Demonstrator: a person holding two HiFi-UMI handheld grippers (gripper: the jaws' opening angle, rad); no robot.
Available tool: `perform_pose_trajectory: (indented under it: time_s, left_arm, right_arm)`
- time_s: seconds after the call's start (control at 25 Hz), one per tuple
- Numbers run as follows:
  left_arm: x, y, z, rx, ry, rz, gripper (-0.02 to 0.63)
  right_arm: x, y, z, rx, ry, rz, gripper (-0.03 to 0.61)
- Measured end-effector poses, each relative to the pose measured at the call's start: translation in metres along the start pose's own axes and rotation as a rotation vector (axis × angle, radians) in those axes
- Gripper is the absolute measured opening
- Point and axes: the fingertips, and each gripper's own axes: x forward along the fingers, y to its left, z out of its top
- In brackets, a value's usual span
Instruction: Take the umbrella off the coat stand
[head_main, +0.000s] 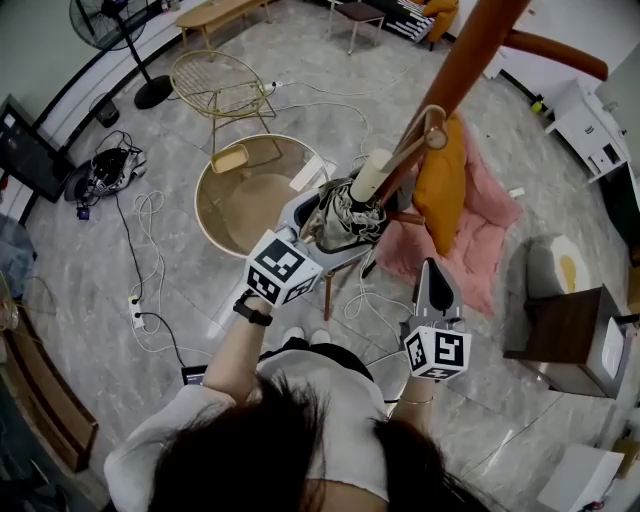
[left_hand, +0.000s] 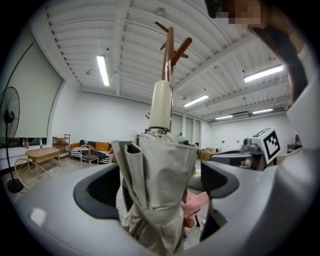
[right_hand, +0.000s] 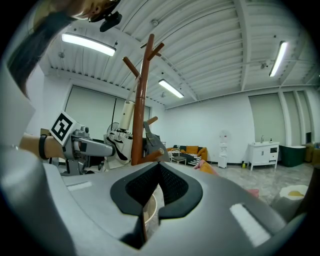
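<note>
A folded grey umbrella (head_main: 350, 215) with a cream handle (head_main: 372, 175) stands upright against the brown wooden coat stand (head_main: 465, 60), its handle just below a peg. My left gripper (head_main: 335, 232) reaches in from the left with its jaws on either side of the folded canopy. In the left gripper view the umbrella (left_hand: 160, 175) fills the space between the wide jaws of the left gripper (left_hand: 160, 187), and a gap shows beside the right pad (left_hand: 225, 180). My right gripper (head_main: 433, 268) hovers right of the stand, its jaws shut on nothing (right_hand: 157, 167).
An orange cloth (head_main: 440, 185) hangs on the stand above a pink cushion (head_main: 480, 235). A round beige table (head_main: 250, 195) and a wire chair (head_main: 215, 85) stand to the left. Cables (head_main: 150, 300) trail over the floor. A brown cabinet (head_main: 565, 340) stands at the right.
</note>
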Motion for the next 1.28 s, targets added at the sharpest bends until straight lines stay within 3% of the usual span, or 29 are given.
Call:
perform_pose_trajectory:
  time_s: [0.52, 0.84, 1.28]
  left_arm:
    - [0.024, 0.004, 0.000, -0.020, -0.061, -0.045, 0.529]
    - [0.032, 0.004, 0.001, -0.018, -0.055, -0.057, 0.523]
    - [0.026, 0.006, 0.004, 0.011, -0.069, -0.040, 0.376]
  right_arm:
    - [-0.001, -0.010, -0.007, -0.012, 0.027, -0.015, 0.003]
    - [0.000, -0.014, -0.008, -0.003, 0.028, -0.019, 0.003]
    - [-0.002, -0.019, -0.008, -0.003, 0.026, -0.034, 0.003]
